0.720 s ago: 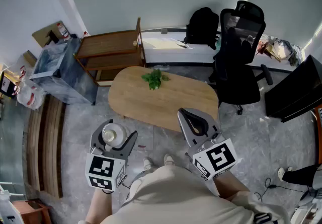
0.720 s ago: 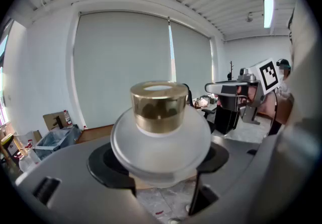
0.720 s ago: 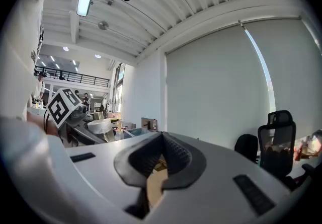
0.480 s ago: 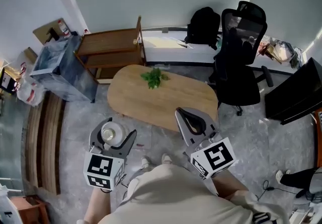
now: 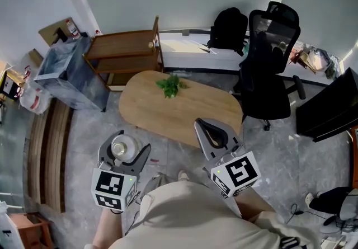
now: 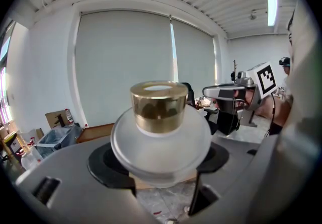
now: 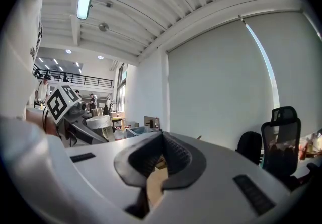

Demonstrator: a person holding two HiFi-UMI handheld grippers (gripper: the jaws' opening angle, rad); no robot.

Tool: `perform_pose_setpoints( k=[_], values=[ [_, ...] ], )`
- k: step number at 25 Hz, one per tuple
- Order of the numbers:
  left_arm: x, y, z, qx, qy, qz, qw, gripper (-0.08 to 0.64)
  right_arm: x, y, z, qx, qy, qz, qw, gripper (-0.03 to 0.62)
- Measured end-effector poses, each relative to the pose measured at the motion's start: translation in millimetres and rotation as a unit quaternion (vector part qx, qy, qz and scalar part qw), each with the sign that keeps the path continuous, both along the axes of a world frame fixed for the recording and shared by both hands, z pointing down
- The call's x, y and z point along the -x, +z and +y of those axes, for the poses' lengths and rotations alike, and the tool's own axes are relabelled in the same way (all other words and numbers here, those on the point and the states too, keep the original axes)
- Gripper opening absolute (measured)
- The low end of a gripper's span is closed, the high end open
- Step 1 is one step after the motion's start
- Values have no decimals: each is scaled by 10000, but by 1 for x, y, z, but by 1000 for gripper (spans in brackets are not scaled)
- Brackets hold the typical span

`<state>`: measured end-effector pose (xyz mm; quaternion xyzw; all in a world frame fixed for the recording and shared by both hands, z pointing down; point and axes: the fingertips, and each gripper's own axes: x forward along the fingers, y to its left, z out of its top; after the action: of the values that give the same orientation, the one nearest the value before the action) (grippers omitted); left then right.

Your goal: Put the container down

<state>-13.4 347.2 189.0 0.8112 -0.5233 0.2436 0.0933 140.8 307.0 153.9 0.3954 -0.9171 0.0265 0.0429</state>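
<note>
Barely shifted since before, the left gripper (image 5: 124,157) keeps its jaws clamped on the frosted, gold-capped container (image 6: 160,135), while the right gripper (image 5: 211,132) has its jaws closed and empty.

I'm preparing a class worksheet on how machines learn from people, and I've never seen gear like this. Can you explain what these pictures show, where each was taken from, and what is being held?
There is no robot here: a standing person holds a hand-operated gripper in each hand. The head view comes from a camera on the person's head, looking steeply down. The other two views come from a camera riding on each gripper, looking forward along it. The left gripper has its fingers closed on a frosted round container with a gold cap. The right gripper is shut and holds nothing. Ahead stands an oval wooden table with a green leafy sprig lying on it.
</note>
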Motion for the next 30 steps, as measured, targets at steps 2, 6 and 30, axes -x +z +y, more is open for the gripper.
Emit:
perform_pose_setpoints(
  k=[2,6,30],
  values=[
    [-3,2,-1,8,5,2,10000,331,-3,1,-1,4,27,-68,10000,-3],
    [-4,2,-5,26,-9,10,10000,331,-3,5,-5,40,-12,-59,10000,-3],
    [39,30,-112,143,101,167,9997,331,46,39,-103,273,15,125,9995,-5]
  ],
)
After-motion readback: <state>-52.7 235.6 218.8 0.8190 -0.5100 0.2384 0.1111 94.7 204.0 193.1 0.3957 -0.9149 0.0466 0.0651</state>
